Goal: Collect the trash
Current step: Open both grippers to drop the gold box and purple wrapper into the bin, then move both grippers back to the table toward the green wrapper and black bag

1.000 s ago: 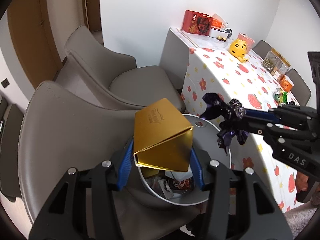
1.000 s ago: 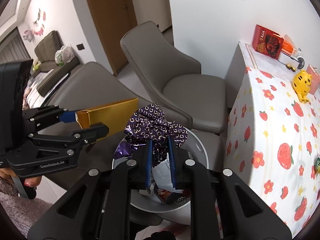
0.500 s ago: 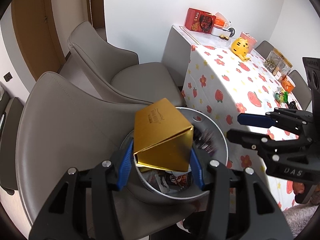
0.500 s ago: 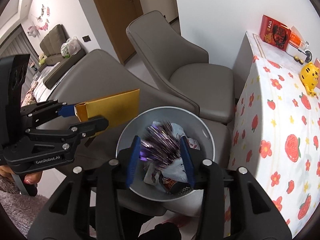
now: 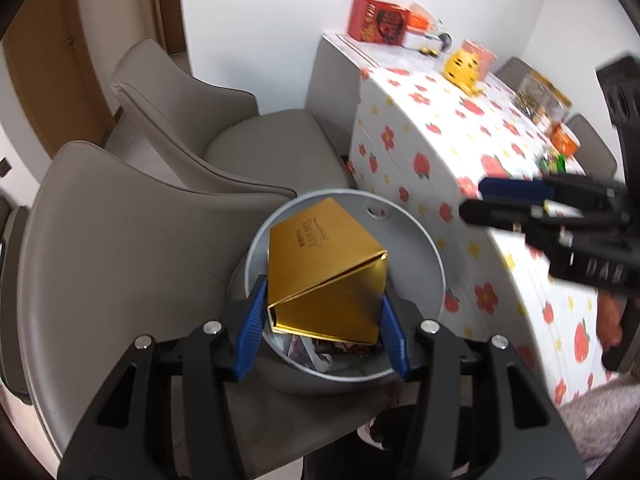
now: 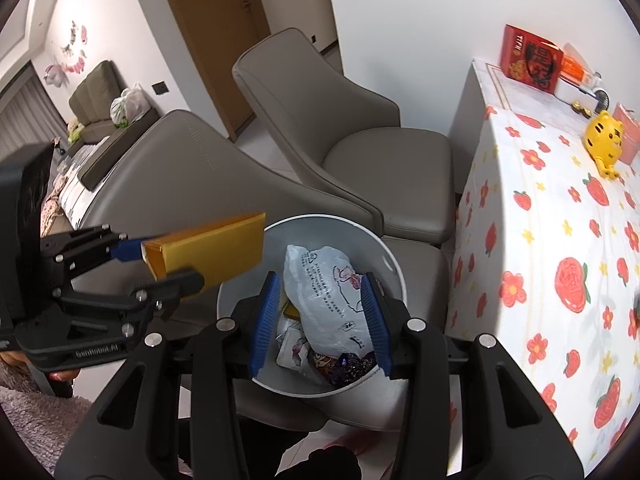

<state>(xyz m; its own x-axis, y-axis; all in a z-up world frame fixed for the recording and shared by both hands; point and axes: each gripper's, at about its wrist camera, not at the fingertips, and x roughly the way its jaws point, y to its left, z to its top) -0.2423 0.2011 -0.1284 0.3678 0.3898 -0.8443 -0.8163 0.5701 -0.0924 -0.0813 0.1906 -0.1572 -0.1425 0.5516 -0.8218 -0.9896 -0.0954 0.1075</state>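
My left tool (image 5: 322, 316) clamps the gold box (image 5: 324, 276) at frame centre, over the grey bin (image 5: 420, 240); I judge I should centre it, then release. My right tool (image 6: 320, 316), spread and empty, hovers above the bin's trash. Beyond: grey chairs (image 5: 256, 136), floral worktop (image 5: 440, 120) upper right.
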